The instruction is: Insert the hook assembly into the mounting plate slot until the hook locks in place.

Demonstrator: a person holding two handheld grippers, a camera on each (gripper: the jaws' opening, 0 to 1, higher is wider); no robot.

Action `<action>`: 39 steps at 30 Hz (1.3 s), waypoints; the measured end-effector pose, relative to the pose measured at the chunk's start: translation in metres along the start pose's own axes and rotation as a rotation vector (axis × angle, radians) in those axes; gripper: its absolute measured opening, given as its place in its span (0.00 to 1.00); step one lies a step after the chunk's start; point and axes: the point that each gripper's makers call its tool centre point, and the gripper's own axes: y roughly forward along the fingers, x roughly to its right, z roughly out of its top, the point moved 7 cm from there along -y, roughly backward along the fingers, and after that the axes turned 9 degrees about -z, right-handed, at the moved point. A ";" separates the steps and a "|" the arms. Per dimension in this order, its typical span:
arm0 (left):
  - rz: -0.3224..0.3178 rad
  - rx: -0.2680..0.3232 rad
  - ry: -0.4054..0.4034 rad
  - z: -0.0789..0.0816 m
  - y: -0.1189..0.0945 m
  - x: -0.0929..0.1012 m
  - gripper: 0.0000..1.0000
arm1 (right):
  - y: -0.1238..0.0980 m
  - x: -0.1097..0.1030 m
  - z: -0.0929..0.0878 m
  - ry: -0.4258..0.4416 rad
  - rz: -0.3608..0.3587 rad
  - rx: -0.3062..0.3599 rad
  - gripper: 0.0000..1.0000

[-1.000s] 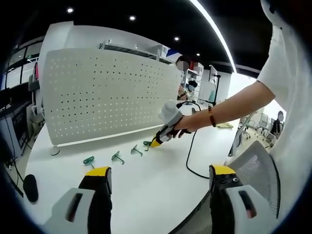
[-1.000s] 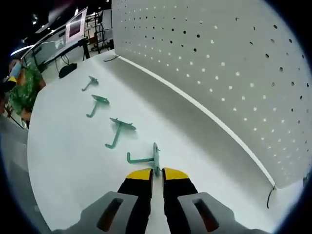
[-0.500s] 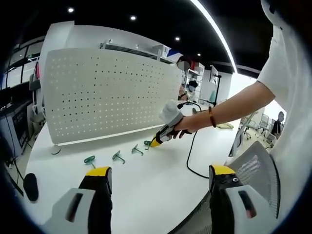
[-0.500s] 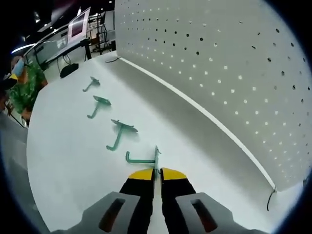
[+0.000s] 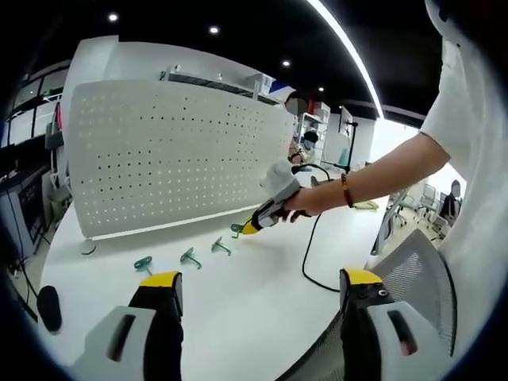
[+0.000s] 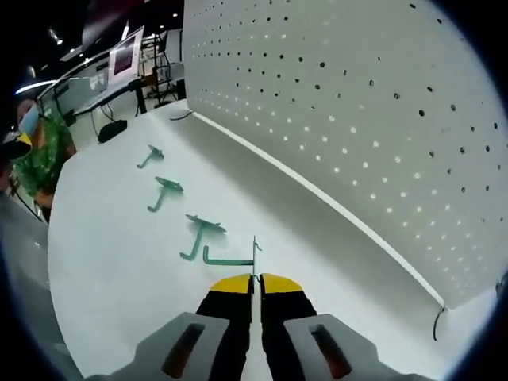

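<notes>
The right gripper (image 6: 255, 284), with its yellow-tipped black jaws pressed together, is pinching the thin flat backplate of a small green metal peg hook (image 6: 230, 258) and holding it just above the white tabletop (image 6: 111, 270), its bent arm sticking out sideways. Three more green hooks (image 6: 168, 187) are lying in a row on the table beyond it, and the tall white perforated mounting panel (image 6: 381, 119) is standing close alongside. The hook looks light and stiff, so I judge it is carrying easily, but the narrow plate may be twisting in a grip that thin; holding it low on the plate, clear of the prongs, seems wise. The left gripper (image 5: 258, 290) is waiting well back with its jaws spread wide, holding nothing, while the right gripper (image 5: 255, 225) is working near the panel's (image 5: 167, 151) foot.
</notes>
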 end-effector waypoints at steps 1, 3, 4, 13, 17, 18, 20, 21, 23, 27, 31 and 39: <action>0.000 0.001 0.000 0.000 0.000 0.000 0.83 | -0.001 0.000 0.000 0.005 -0.003 0.004 0.01; -0.001 0.008 0.001 0.002 0.000 0.000 0.83 | -0.004 0.002 0.001 0.013 -0.016 0.009 0.01; -0.001 0.010 0.000 0.002 0.000 0.000 0.83 | -0.005 0.003 0.001 0.020 -0.024 0.012 0.01; -0.007 0.025 -0.013 0.002 0.001 -0.001 0.83 | -0.014 0.003 0.011 0.092 -0.035 0.058 0.01; -0.004 0.031 -0.016 0.002 0.001 -0.001 0.82 | -0.016 0.001 0.013 0.082 -0.044 0.074 0.01; -0.005 0.037 -0.019 0.002 0.001 -0.001 0.82 | -0.017 0.001 0.014 0.081 -0.046 0.076 0.01; -0.006 0.039 -0.022 0.002 0.001 0.000 0.82 | -0.019 0.000 0.015 0.091 -0.041 0.084 0.01; -0.006 0.040 -0.022 0.002 0.001 0.000 0.82 | -0.019 0.000 0.016 0.086 -0.044 0.089 0.01; -0.008 0.040 -0.024 0.002 0.001 0.000 0.82 | -0.022 -0.002 0.017 0.080 -0.045 0.090 0.01; -0.015 0.043 -0.026 0.002 0.001 0.001 0.81 | -0.027 -0.004 0.021 0.094 -0.050 0.112 0.01; -0.021 0.043 -0.022 0.004 0.002 0.001 0.81 | -0.032 -0.008 0.023 0.099 -0.051 0.128 0.01; -0.035 0.050 -0.025 0.005 0.005 0.004 0.81 | -0.046 -0.008 0.029 0.117 -0.066 0.172 0.01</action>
